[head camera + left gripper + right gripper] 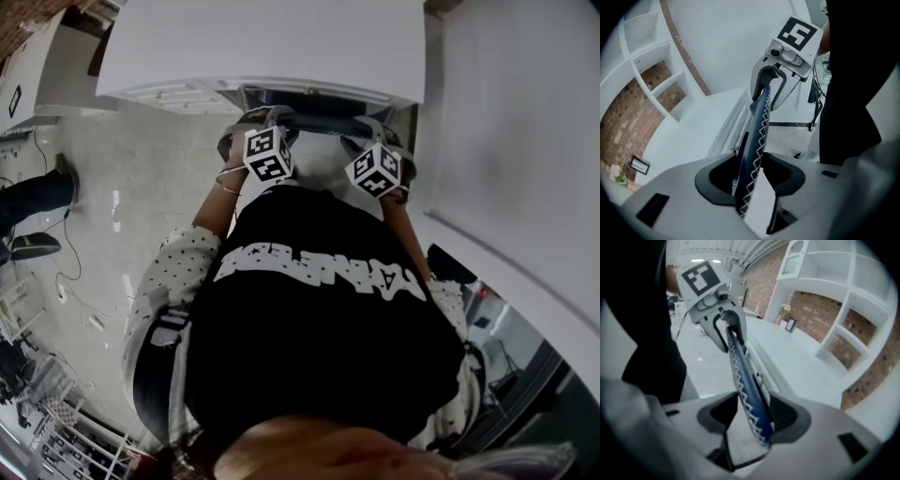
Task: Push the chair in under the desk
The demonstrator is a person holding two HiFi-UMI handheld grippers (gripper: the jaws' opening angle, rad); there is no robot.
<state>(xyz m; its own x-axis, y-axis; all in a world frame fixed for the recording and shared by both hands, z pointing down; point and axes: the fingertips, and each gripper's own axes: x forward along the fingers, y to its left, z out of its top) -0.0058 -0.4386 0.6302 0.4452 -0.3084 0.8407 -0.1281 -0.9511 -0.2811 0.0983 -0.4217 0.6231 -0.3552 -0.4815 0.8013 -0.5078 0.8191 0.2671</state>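
You held both grippers out ahead of your chest, close side by side, tips pitched steeply down and away. Left gripper (752,178): jaws stood wide apart, pads not pressing. Right gripper (750,420): same, jaws wide. Each gripper sat just across from the other's tips. Left forearm (214,208) trailed back behind the left gripper, right forearm (406,232) behind the right gripper.

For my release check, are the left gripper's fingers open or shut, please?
Open: on the left gripper, the fingers stand apart around the chair back's stitched edge.
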